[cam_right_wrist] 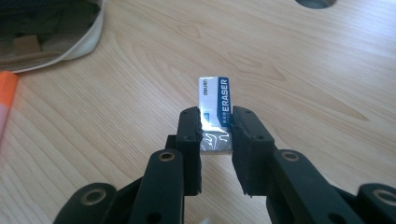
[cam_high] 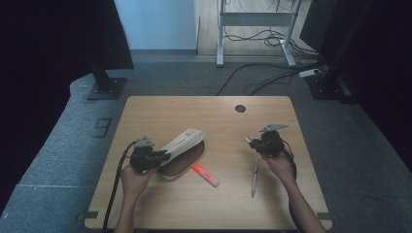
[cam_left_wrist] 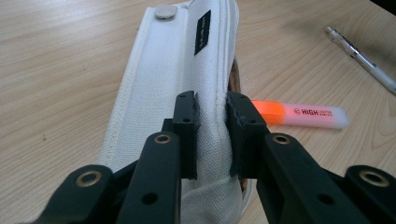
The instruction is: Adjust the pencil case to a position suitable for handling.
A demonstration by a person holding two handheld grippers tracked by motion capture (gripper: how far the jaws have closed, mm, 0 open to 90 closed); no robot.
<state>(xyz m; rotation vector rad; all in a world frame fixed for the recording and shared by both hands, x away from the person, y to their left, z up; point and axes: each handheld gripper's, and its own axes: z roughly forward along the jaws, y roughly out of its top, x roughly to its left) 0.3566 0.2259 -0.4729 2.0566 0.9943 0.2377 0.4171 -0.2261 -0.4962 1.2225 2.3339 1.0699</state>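
Above the table [cam_high: 160,213], left tongs [cam_left_wrist: 212,116] clamp the pencil case's flap [cam_left_wrist: 177,70], right tongs [cam_right_wrist: 217,126] grip an eraser [cam_right_wrist: 215,112].

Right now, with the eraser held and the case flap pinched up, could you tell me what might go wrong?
1. The eraser sits only partly between the right gripper jaws; it could slip out.
2. If the left gripper loses the flap, the case closes.
3. The highlighter beside the case might get knocked.

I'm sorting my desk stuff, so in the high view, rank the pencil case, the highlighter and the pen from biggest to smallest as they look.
1. Pencil case, held open by the left gripper, clearly largest.
2. Pen and highlighter: the pen looks longer but much thinner, so I won't rank these two.
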